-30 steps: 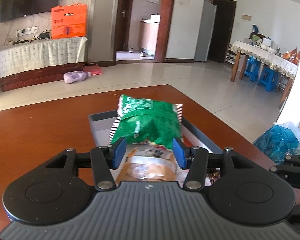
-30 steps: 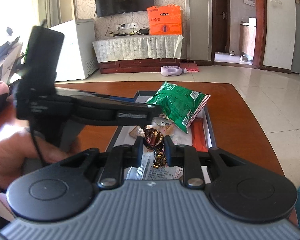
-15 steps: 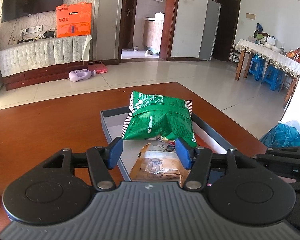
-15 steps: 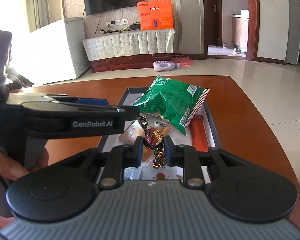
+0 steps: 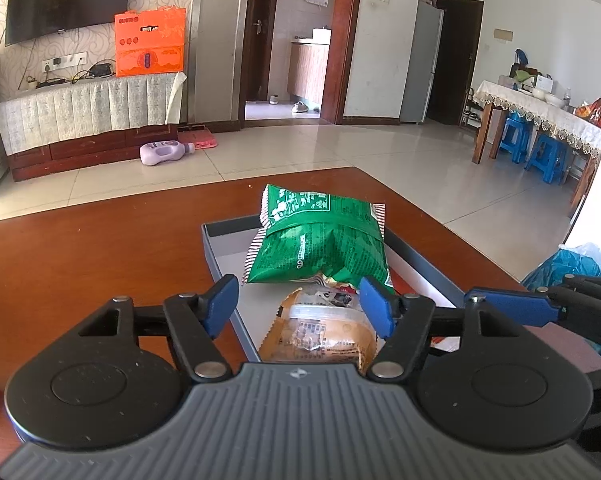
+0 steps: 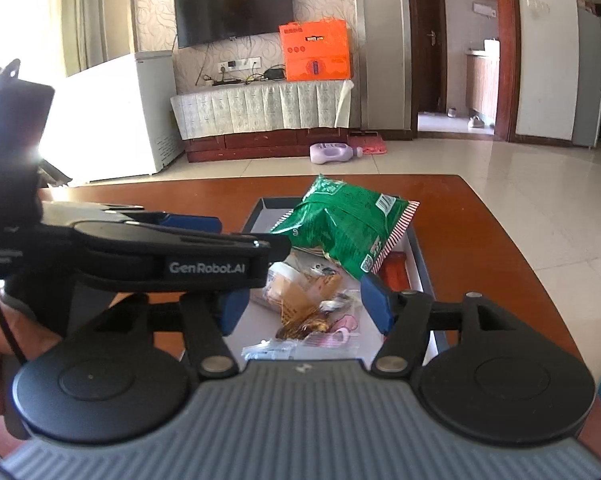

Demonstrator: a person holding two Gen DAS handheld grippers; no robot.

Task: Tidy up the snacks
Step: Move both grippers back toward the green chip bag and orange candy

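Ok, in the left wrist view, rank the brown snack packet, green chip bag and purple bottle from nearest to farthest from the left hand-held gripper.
1. Brown snack packet, in the tray, between the open jaws of the left hand-held gripper.
2. Green chip bag, just beyond, at the tray's far end.
3. Purple bottle, on the floor, far left.

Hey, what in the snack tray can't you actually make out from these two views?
- Tray near end: both views, cut off behind each gripper's body.
- Print on the green bag: both views, too small to read.
- Brown packet lower part: left wrist view, hidden by the left gripper.
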